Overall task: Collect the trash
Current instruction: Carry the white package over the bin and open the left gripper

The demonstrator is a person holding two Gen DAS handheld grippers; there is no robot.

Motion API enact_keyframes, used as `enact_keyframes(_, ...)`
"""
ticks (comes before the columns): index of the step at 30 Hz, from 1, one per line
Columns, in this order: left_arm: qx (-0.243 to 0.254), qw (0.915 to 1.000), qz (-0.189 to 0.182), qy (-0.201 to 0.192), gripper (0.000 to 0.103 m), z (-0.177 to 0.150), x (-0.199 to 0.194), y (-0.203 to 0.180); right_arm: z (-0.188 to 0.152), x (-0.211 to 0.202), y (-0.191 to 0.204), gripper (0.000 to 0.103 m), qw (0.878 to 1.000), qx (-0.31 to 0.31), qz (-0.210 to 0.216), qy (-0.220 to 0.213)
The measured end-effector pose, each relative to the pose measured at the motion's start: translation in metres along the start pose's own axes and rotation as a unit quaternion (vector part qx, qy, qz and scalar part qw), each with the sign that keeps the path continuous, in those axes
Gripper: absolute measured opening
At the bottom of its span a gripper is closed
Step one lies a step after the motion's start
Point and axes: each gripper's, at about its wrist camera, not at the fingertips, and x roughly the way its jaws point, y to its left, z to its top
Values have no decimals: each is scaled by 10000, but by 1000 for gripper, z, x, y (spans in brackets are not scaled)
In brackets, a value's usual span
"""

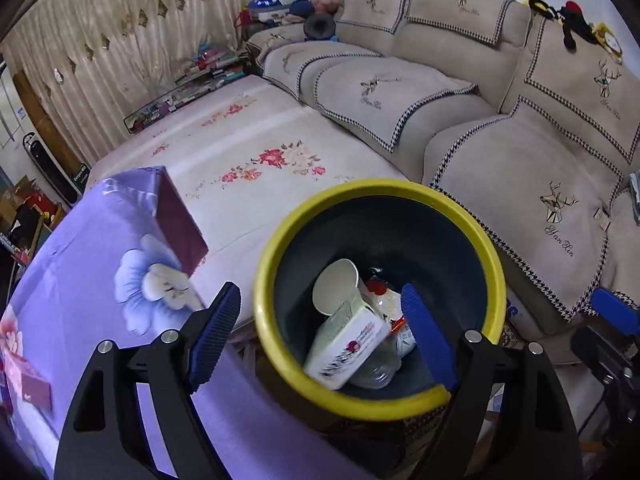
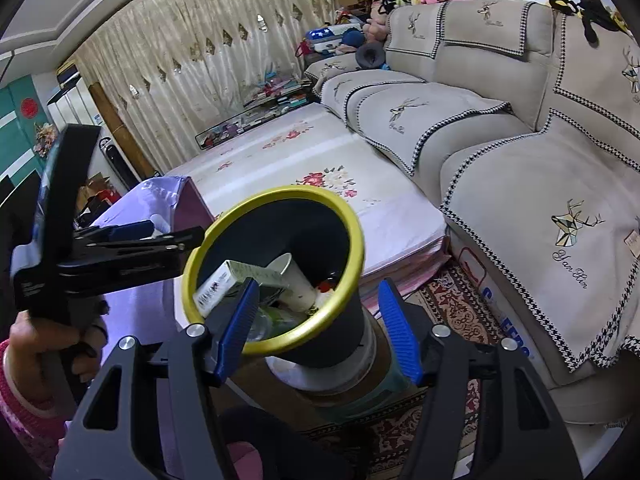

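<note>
A dark trash bin with a yellow rim (image 1: 280,368) stands between a low table and a sofa. Inside it lie a white carton (image 1: 344,344), a paper cup (image 1: 334,286), a clear plastic bottle (image 1: 376,372) and wrappers. My left gripper (image 1: 322,340) hangs open above the bin's mouth, with nothing between its blue fingers (image 1: 216,336). In the right wrist view the bin (image 2: 340,344) rests on a round stand, with the carton (image 2: 224,280) leaning against its rim. My right gripper (image 2: 320,330) is open and empty, short of the bin. The left gripper (image 2: 152,236) shows at the left, held by a hand.
A purple flowered cloth (image 1: 80,280) covers the low table, with a purple and maroon box (image 1: 180,224) on it. Behind lie a white floral pad (image 1: 248,140) and a beige sofa (image 1: 520,184). A patterned rug (image 2: 452,312) covers the floor by the bin.
</note>
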Motion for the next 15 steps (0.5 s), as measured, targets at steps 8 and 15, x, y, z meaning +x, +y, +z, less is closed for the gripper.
enact_keyframes(8, -290, 9986, 22, -453, 93, -34, -70, 33, -2, -12, 22, 59, 9998, -183, 65, -61)
enact_keyframes(15, -746, 9939, 28, -809, 97, -77, -133, 77, -6, -20, 41, 59, 9995, -312, 87, -56)
